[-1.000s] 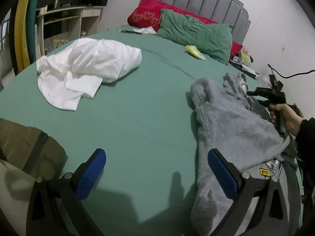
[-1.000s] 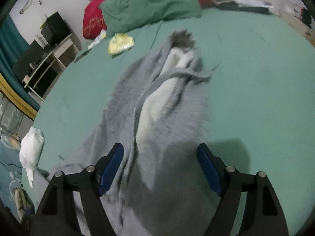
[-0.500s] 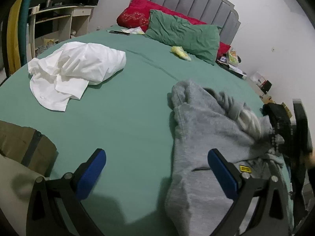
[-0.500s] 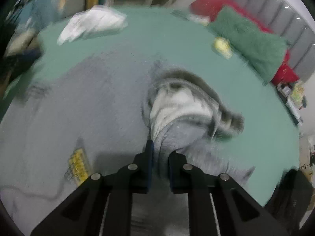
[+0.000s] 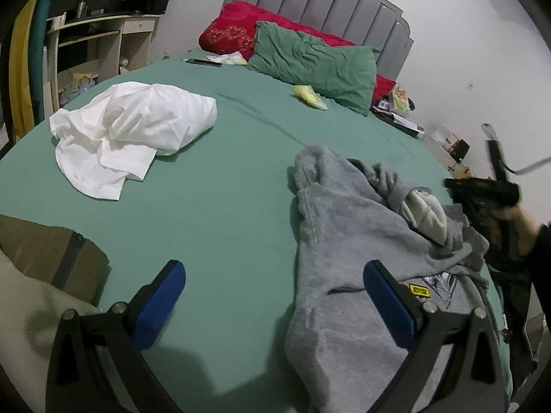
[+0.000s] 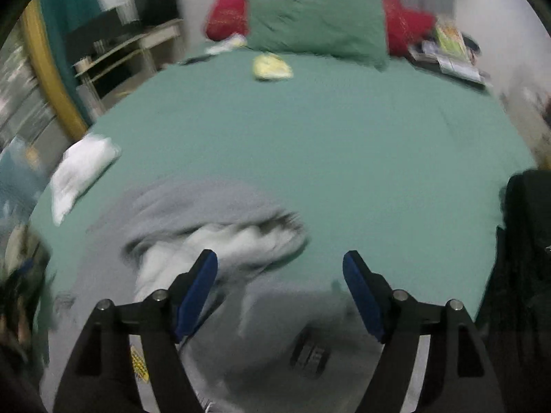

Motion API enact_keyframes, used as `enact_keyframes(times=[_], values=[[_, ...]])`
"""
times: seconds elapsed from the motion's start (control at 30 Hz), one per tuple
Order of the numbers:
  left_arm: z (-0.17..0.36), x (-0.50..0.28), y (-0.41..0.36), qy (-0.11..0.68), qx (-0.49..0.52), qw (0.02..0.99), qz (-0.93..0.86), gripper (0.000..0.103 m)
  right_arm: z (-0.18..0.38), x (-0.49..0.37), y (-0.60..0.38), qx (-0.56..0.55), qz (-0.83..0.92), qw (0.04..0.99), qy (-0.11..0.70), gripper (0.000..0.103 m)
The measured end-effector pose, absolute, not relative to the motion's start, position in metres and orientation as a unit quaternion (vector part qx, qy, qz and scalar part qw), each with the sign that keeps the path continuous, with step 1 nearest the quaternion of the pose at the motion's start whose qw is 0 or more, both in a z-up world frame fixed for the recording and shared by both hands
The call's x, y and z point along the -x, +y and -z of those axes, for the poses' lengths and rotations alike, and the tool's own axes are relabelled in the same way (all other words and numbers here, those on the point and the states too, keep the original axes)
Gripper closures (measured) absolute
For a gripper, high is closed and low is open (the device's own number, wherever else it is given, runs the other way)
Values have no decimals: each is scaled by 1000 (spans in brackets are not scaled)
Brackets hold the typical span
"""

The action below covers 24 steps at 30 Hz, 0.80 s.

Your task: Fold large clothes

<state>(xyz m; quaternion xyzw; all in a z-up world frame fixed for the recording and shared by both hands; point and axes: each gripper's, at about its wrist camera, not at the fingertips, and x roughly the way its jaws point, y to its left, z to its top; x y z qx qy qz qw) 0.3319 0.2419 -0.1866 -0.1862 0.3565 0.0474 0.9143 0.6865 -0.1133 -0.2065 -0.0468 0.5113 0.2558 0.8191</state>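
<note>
Grey fleecy sweatshirt [image 5: 361,241] lies rumpled on the bed; both claws gape empty, right claw [image 6: 279,287] just opening.

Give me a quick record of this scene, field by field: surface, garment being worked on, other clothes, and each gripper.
surface: green bed sheet
garment: grey hoodie, crumpled, unfolded
other clothes: white garment, heaped apart from the hoodie
left gripper: open, one finger over the hoodie
right gripper: jaws have just been opening, nothing pinched, above the hoodie
</note>
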Motion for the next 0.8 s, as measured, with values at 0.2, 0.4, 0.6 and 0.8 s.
enact_keyframes(times=[0.2, 0.4, 0.6, 0.8], values=[[207, -340, 247, 383, 188, 903, -55, 0, 277, -729, -63, 75, -269, 767, 578, 48], [202, -337, 247, 381, 217, 898, -34, 0, 239, -713, -32, 157, -232, 819, 501, 96], [173, -326, 239, 341, 205, 917, -25, 0, 64, -648, -33, 291, -127, 915, 247, 96], [157, -312, 230, 319, 188, 929, -15, 0, 24, -485, -17, 449, -175, 871, 96, 95]])
